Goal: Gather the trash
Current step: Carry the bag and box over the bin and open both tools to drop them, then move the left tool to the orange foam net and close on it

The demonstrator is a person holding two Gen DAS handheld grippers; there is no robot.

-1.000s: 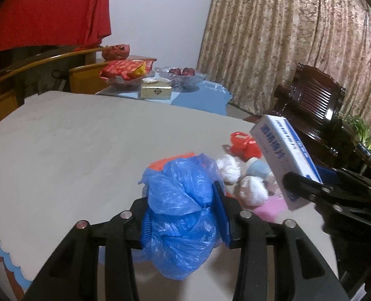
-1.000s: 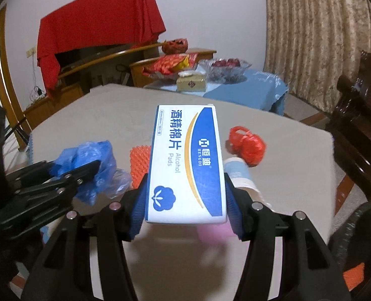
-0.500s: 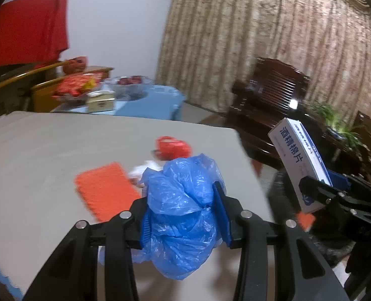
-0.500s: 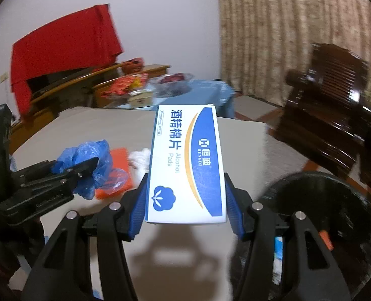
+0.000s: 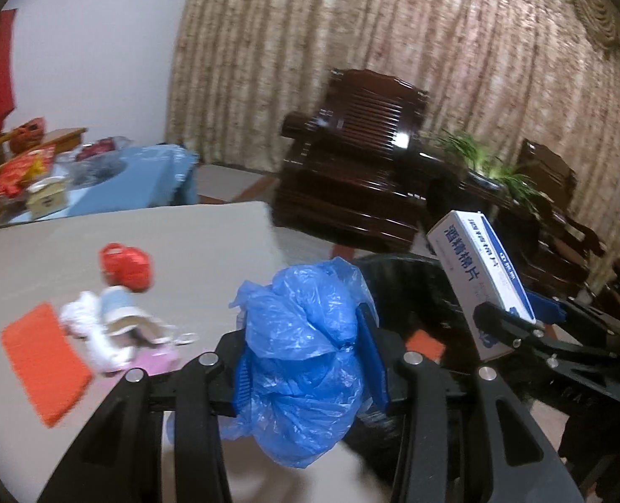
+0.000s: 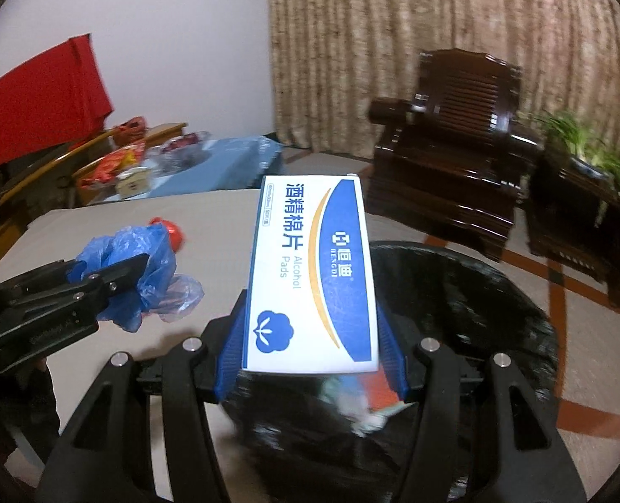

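A crumpled blue plastic bag (image 5: 306, 348) and an alcohol pads box (image 6: 310, 276) are being held clamped in the left tongs (image 5: 308, 371) and right tongs (image 6: 312, 360) respectively, near and over the black trash bin (image 6: 498, 314), while a red bag (image 5: 126, 266), tissues (image 5: 96, 335) and an orange pad (image 5: 43, 360) are still lying uncollected on the tabletop (image 5: 175, 243).

Trash held at the bin and trash left on the table

The crumpled blue plastic bag (image 5: 306, 352) sits squeezed between the left gripper's pads; the white-and-blue alcohol pad box (image 6: 310, 276) is clamped lengthwise in the right gripper, above the black bin (image 6: 478, 314). To the left of the left gripper lie a red bag (image 5: 127, 266), white wads (image 5: 96, 335) and an orange mesh sheet (image 5: 43, 360).
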